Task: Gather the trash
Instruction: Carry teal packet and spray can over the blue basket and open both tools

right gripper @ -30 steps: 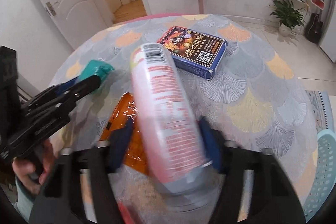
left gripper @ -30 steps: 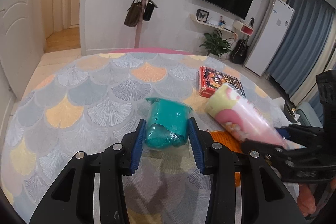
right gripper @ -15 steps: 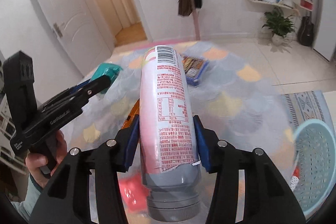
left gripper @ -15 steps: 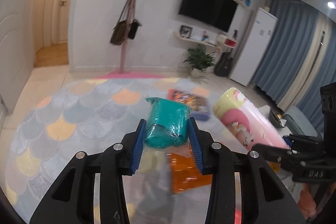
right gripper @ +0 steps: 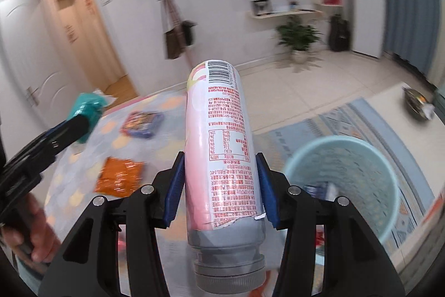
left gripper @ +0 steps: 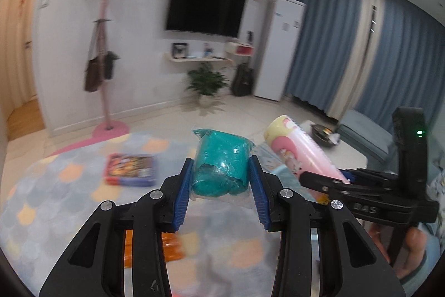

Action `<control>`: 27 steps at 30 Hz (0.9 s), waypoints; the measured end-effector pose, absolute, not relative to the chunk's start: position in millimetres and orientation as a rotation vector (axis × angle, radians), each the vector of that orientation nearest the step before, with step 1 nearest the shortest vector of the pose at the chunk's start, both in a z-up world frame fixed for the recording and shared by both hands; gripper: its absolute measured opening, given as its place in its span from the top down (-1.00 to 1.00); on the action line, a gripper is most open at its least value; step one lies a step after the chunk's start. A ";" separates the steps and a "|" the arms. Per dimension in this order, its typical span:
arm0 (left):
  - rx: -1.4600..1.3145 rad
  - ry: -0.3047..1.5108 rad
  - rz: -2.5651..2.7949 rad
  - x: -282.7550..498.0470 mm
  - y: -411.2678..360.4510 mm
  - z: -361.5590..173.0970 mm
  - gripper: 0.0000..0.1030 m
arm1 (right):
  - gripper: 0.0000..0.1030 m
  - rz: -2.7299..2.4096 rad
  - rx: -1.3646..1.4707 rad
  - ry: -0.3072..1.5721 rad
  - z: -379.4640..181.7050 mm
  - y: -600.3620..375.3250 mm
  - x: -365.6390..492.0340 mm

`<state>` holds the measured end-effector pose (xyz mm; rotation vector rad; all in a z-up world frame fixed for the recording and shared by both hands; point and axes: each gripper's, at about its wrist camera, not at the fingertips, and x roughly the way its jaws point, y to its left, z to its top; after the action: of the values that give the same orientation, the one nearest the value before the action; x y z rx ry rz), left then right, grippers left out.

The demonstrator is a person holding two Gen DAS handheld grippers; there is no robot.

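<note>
My left gripper [left gripper: 221, 180] is shut on a crumpled teal wrapper [left gripper: 221, 163], held above the table with the scallop-pattern cloth [left gripper: 55, 185]. My right gripper [right gripper: 219, 185] is shut on a pink bottle [right gripper: 219, 130] with a grey neck, its base pointing away. In the left wrist view that pink bottle [left gripper: 300, 149] and the right gripper [left gripper: 345, 180] show at the right. The right wrist view has the left gripper [right gripper: 80, 121] with the teal wrapper [right gripper: 87, 105] at the left. A light blue perforated waste basket [right gripper: 370, 157] stands low at the right, beside the table.
An orange snack bag [right gripper: 119, 176] and a blue and red box [right gripper: 141, 124] lie on the cloth. Something red lies below the grippers, blurred. A patterned rug [right gripper: 333, 118], a low table with a metal bowl [right gripper: 417, 102], a coat stand [left gripper: 104, 74] and a potted plant [left gripper: 207, 82] stand beyond.
Both grippers have risen off the table and swung to the right with their loads. The room now fills the views and the waste basket has come into the right wrist view.
</note>
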<state>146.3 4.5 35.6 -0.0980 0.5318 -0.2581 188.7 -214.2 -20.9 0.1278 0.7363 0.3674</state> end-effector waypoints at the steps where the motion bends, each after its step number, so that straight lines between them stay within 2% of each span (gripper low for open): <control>1: -0.086 0.535 -0.277 150.6 -8.9 36.6 0.26 | 0.11 0.344 0.137 0.738 -23.3 -224.8 189.8; 14: -0.035 0.684 -0.422 206.6 -135.2 8.6 0.26 | 0.11 0.057 0.318 0.887 -108.5 -355.5 226.6; 27: 0.013 0.844 -0.478 244.1 -208.5 -44.3 0.26 | 0.10 -0.008 0.460 1.015 -173.5 -398.5 254.7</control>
<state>244.1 -208.5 -44.3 0.0133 0.8437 -0.4781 254.7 -398.5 -173.5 0.4597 1.0145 -0.0082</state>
